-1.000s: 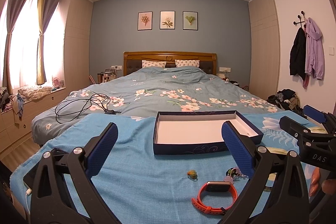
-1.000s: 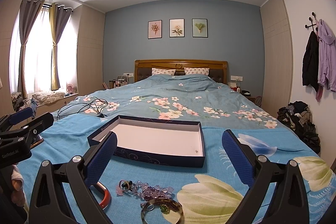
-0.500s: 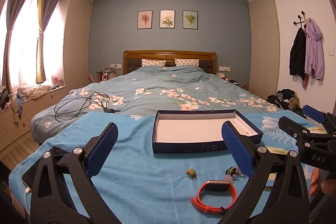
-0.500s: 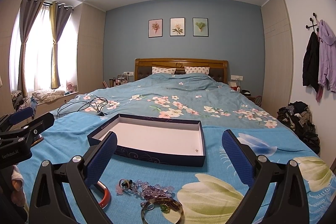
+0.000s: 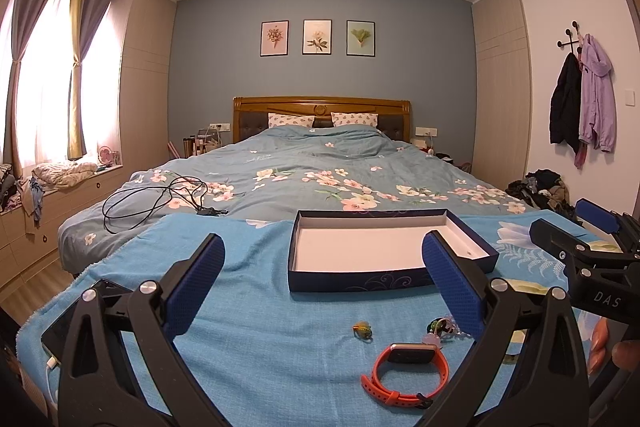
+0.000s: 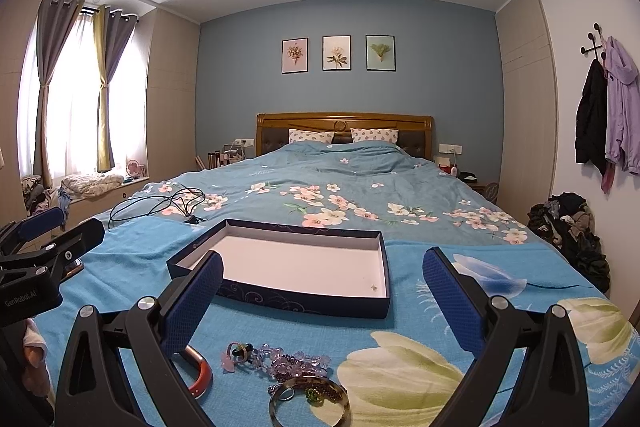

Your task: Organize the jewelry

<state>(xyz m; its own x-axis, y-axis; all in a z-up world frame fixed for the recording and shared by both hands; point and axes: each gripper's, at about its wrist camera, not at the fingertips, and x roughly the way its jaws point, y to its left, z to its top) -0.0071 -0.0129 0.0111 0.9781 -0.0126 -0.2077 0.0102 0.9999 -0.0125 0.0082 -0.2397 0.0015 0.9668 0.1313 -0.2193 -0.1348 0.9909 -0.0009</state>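
Observation:
A dark blue box (image 5: 384,259) with a white inside lies open on the blue towel; it also shows in the right wrist view (image 6: 296,267), with a tiny item near its right corner. In front of it lie an orange watch (image 5: 406,371), a small yellow-green piece (image 5: 362,330), a purple bead bracelet (image 6: 292,357) and a brown bangle (image 6: 310,401). My left gripper (image 5: 322,285) is open and empty above the towel, left of the watch. My right gripper (image 6: 322,301) is open and empty above the beads and bangle.
The blue towel (image 5: 248,307) covers the foot of a floral bed. A black cable (image 5: 156,201) lies at the left. A phone (image 5: 68,323) rests at the towel's left edge. Clothes are piled on the floor at the right (image 6: 568,231).
Both grippers have shifted very slightly; the view sits a touch lower. Jaws stay open and the jewelry has not moved.

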